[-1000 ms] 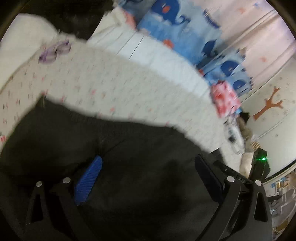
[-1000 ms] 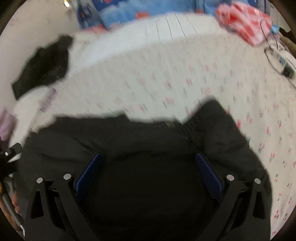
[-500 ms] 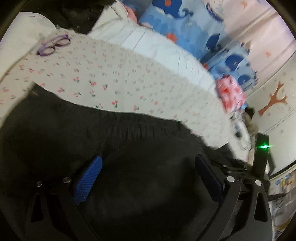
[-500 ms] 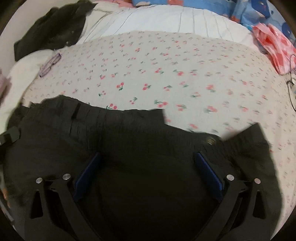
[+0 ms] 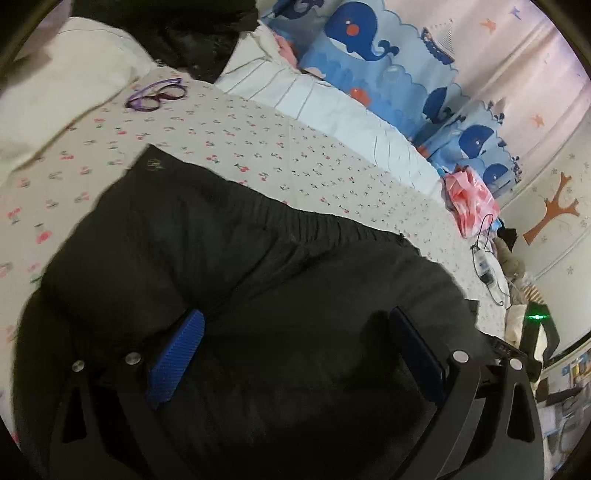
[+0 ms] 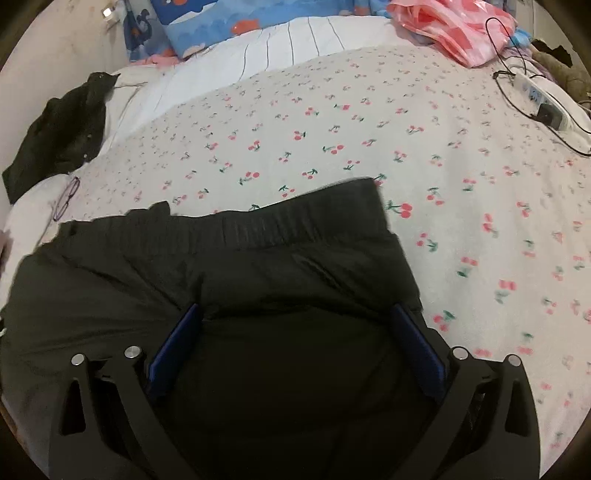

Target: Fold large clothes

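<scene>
A pair of black trousers (image 5: 221, 240) lies on the cherry-print bed sheet (image 5: 258, 147), its gathered elastic waistband (image 5: 332, 229) facing away from me. My left gripper (image 5: 295, 314) hovers low over the black cloth, open, blue pads (image 5: 177, 354) wide apart with nothing pinched between them. In the right wrist view the trousers (image 6: 258, 266) fill the lower left, with the waistband (image 6: 280, 221) running across. My right gripper (image 6: 295, 308) is also open over the cloth, near the trousers' right edge. The trouser legs are hidden below both views.
Purple glasses (image 5: 157, 94) lie on the sheet by a white pillow (image 5: 66, 81). A second black garment (image 6: 62, 129) sits at the far left corner. A pink plastic bag (image 6: 454, 26) and a power strip with cables (image 6: 543, 99) lie far right. Whale-print pillows (image 5: 369, 55) line the wall.
Both grippers have stayed open while shifting over the trousers. The waistband now lies straighter, and the black flap that stuck out to the right in the right wrist view is gone.
</scene>
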`<move>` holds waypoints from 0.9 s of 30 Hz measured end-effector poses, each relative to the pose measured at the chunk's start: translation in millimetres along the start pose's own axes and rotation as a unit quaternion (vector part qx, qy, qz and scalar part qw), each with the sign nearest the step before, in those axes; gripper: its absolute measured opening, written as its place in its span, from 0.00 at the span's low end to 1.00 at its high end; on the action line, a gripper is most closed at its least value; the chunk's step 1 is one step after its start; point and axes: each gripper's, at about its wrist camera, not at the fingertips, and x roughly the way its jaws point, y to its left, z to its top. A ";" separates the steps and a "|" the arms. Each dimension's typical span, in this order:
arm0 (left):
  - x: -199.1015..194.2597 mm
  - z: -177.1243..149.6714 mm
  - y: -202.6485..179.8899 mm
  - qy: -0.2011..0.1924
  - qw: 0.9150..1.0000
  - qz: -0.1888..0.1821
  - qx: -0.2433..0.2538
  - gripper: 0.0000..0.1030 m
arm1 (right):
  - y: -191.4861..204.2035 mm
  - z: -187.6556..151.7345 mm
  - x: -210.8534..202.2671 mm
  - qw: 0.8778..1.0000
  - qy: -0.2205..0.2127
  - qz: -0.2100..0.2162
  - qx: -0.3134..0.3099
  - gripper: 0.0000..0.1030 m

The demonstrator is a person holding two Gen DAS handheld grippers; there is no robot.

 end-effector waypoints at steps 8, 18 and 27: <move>-47.9 -46.9 28.3 -0.018 0.999 0.006 0.030 0.93 | -37.3 -67.7 -33.1 0.999 -0.025 0.020 0.001 0.94; -163.8 -77.1 62.2 -0.042 0.990 -0.094 -0.094 0.93 | -2.8 -114.4 -156.3 0.993 -0.075 0.059 -0.065 0.94; -160.2 -153.5 122.4 0.016 0.962 -0.137 -0.236 0.93 | 90.6 -190.7 -162.1 0.968 -0.026 0.082 -0.236 0.94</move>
